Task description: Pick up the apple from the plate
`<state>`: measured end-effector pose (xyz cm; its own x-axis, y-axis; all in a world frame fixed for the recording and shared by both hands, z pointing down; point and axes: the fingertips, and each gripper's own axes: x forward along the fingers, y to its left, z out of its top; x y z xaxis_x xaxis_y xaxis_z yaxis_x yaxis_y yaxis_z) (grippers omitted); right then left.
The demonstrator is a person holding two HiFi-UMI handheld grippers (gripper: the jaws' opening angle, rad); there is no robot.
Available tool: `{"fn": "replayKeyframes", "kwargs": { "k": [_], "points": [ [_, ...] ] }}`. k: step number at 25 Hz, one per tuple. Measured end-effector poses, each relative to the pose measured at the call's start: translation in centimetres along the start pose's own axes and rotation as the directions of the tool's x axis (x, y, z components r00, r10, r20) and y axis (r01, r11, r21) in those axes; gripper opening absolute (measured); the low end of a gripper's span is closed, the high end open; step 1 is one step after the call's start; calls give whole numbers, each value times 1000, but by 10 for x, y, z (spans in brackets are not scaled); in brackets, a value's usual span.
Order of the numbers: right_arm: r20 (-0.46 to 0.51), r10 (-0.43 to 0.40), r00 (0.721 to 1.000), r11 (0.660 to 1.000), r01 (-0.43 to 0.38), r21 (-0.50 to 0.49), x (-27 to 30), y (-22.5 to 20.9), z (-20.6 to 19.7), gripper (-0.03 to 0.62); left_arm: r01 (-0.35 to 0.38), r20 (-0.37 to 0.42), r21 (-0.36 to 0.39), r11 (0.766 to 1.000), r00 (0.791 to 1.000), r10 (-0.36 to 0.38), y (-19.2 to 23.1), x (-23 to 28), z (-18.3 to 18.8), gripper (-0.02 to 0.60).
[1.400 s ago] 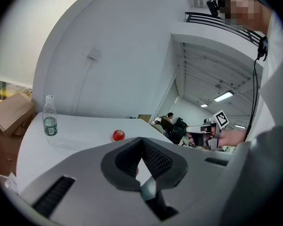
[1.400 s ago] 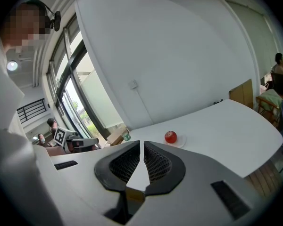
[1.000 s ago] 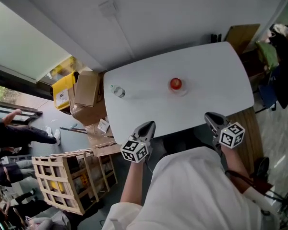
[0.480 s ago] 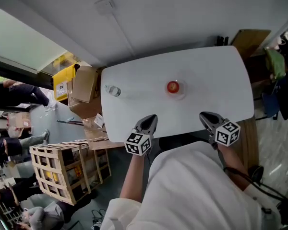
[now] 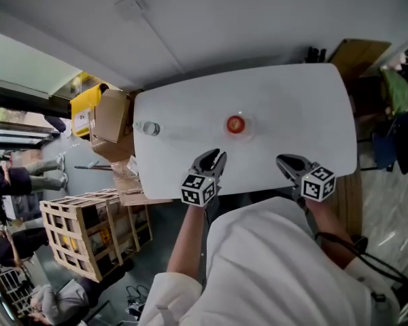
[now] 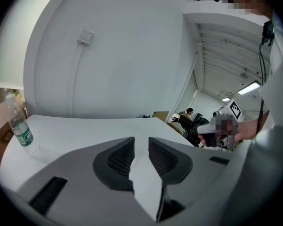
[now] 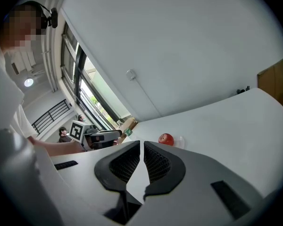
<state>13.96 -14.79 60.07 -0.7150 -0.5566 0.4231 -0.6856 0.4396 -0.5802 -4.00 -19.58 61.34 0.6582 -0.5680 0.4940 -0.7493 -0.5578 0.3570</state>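
Bench ahead — apple on its plate sits nearer my left fingers, just parting, empty; right fingers look clenched.

Table smooth, matt white; apple glossy red skin; plate clear, glass or plastic, can't tell which; bottle clear plastic with a paper-looking label; crate rough bare wood; boxes plain matt cardboard; shirt white cloth.
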Motion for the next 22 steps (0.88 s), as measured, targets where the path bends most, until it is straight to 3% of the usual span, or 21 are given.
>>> {"fn": "replayKeyframes", "kwargs": {
  "k": [11, 22],
  "points": [
    [-44, 60, 997, 997, -58, 60, 9, -24, 0, 47, -57, -104, 26, 998, 993, 60, 18, 84, -15, 164],
    [-69, 50, 996, 995, -43, 95, 0, -60, 1, 46, -163, -238, 41, 986, 957, 168, 53, 147, -45, 270]
  ]
}}
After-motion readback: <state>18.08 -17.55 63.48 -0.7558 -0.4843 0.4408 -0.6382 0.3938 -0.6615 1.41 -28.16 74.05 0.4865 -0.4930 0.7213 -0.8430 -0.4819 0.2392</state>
